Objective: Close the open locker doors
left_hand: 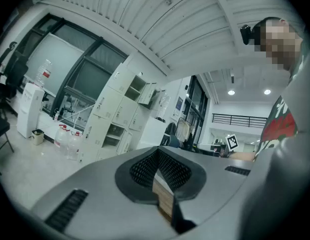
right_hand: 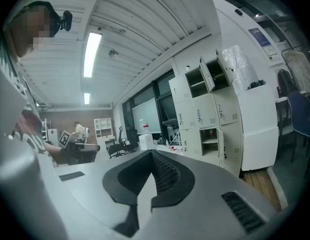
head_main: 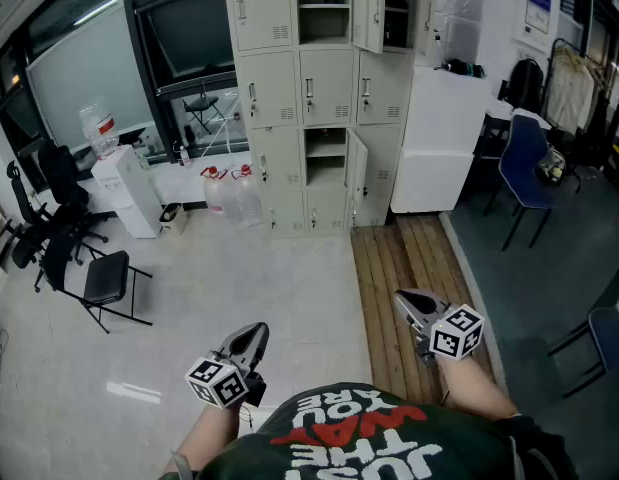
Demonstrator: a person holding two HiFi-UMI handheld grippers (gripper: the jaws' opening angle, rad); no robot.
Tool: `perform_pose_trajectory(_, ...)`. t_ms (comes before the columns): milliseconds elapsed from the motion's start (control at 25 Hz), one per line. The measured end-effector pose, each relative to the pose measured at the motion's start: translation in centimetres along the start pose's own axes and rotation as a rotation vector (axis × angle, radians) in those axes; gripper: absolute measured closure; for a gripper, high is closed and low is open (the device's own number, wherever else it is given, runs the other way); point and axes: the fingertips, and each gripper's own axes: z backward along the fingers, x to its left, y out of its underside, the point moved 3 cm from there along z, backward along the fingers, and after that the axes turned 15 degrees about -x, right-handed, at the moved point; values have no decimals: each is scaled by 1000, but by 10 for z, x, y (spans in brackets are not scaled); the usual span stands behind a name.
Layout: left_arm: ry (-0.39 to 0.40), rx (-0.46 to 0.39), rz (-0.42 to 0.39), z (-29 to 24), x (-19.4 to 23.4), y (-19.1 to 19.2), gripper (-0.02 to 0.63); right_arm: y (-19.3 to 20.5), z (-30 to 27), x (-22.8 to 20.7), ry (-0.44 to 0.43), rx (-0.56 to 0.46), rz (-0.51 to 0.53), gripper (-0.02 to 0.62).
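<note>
Cream lockers [head_main: 272,88] look like matt painted metal; the pale floor [head_main: 239,288] is glossy, beside a wood-plank strip [head_main: 404,268].

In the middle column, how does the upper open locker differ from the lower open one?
The upper locker is in the top row; the lower locker is two rows below. The upper locker has another open locker at its right; the lower locker has closed doors on both sides. Both show a shelf inside.

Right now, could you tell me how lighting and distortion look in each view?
Head view: even light, a faint glare streak on the pale floor, lockers sharp. Left gripper view: heavy fisheye, dark corners, lockers leaning. Right gripper view: same fisheye, ceiling strip light blown out.
</note>
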Motion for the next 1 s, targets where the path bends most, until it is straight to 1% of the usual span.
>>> perform_pose_trajectory(600, 12, 7, -4, -41, -20, 15, 603, -14, 9, -42, 7, -3, 6, 561)
perform_pose_trajectory(800, 12, 12, -10, -54, -33, 22, 603, -21, 19, -59, 17, -29, -20, 560)
perform_pose_trajectory(1000, 6, 14, -14, -73, -47, 31, 603, -25, 31, -75, -14, -18, -19, 560)
